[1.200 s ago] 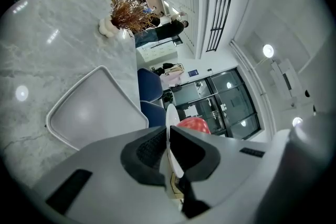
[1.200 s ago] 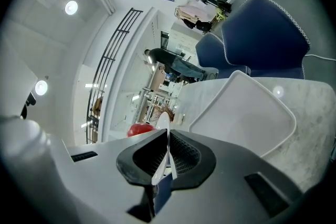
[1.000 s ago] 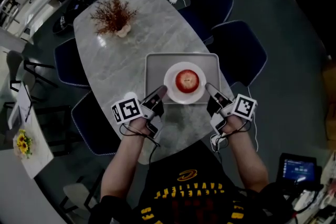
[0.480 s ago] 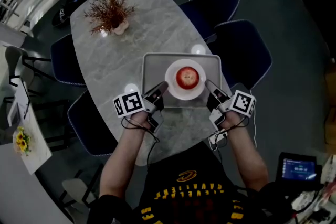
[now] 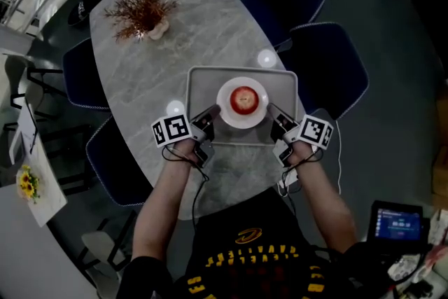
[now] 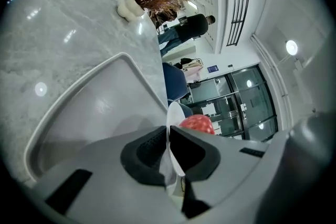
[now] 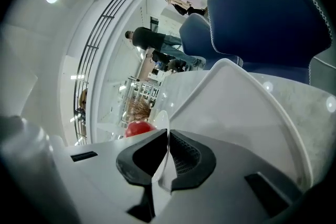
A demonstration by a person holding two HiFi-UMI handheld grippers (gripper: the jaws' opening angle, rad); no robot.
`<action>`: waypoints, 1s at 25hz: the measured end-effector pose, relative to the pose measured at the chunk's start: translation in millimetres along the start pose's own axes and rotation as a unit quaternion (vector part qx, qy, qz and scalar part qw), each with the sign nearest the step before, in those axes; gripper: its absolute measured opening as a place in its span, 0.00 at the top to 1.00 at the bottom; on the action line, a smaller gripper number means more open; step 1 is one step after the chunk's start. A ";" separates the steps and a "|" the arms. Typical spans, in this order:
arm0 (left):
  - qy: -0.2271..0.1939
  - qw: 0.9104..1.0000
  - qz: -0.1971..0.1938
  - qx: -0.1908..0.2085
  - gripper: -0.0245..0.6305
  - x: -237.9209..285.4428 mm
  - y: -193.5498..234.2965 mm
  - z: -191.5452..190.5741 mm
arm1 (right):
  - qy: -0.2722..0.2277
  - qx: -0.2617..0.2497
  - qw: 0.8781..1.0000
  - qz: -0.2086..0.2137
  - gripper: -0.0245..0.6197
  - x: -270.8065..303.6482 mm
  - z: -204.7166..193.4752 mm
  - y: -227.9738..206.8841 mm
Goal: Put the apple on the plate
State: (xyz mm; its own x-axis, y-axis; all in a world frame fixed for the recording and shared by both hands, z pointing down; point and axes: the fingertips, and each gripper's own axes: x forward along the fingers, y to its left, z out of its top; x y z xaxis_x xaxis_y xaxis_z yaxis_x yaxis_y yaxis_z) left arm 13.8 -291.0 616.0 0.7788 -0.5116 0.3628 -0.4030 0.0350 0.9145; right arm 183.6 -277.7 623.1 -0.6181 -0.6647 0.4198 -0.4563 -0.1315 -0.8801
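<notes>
A red apple [image 5: 243, 99] sits on a white plate [image 5: 225, 113], which is held over the grey tray [image 5: 203, 80] on the marble table [image 5: 154, 73]. My left gripper [image 5: 212, 113] is shut on the plate's left rim and my right gripper [image 5: 271, 112] on its right rim. In the left gripper view the thin plate edge [image 6: 169, 119] runs between the dark pads of the left gripper [image 6: 168, 139], with the apple [image 6: 197, 124] behind them and the tray [image 6: 100, 107] below. In the right gripper view the right gripper [image 7: 168, 147] likewise pinches the plate [image 7: 160, 115], beside the apple [image 7: 139, 127] and above the tray [image 7: 236, 107].
A vase of dried reddish twigs [image 5: 140, 10] stands at the table's far end. Blue chairs [image 5: 322, 66] ring the table on both sides. A small table with yellow flowers [image 5: 28, 185] is at the left, and people stand in the background [image 6: 189, 26].
Both grippers have carried the plate with the apple forward and down over the tray. The plate now sits lower, closer to the tray's floor.
</notes>
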 end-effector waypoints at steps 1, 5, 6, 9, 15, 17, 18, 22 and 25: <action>0.002 1.000 0.005 -0.002 0.93 2.9 6.1 0.5 | 0.004 -0.002 1.000 0.000 0.92 4.3 -0.3 -3.6; 0.013 1.000 0.028 -0.004 0.93 12.1 29.4 -0.2 | 0.020 -0.021 1.000 0.010 0.92 21.0 -2.2 -15.6; 0.016 0.999 0.032 -0.003 0.93 12.6 33.1 -0.9 | 0.025 -0.026 0.999 0.010 0.92 23.6 -4.2 -18.6; 0.023 0.999 0.038 0.000 0.93 14.3 38.5 -2.1 | 0.035 -0.029 0.999 -0.002 0.92 27.5 -10.1 -30.0; 0.038 0.998 0.046 0.005 0.93 19.1 45.9 -5.7 | 0.043 -0.033 0.998 -0.022 0.92 29.6 -13.0 -41.7; 0.044 0.998 0.051 0.006 0.93 24.2 49.1 -6.7 | 0.046 -0.038 0.998 -0.029 0.92 32.0 -9.8 -46.3; 0.046 0.997 0.054 0.005 0.93 28.0 51.6 -6.4 | 0.047 -0.041 0.998 -0.032 0.92 33.9 -7.4 -49.1; 0.050 0.997 0.063 0.003 0.93 34.9 59.3 -8.1 | 0.054 -0.054 0.996 -0.038 0.92 35.6 -5.6 -54.5; 0.057 0.996 0.069 0.007 0.93 35.5 61.6 -10.2 | 0.057 -0.063 0.996 -0.041 0.92 34.9 -6.5 -54.5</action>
State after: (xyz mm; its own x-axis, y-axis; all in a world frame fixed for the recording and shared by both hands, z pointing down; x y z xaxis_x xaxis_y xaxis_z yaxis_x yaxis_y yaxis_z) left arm 21.5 -298.3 687.0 0.7643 -0.4023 0.5040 -0.5165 0.0860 0.8519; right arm 182.8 -289.0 687.2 -0.6400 -0.5673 0.5183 -0.5814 -0.0836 -0.8093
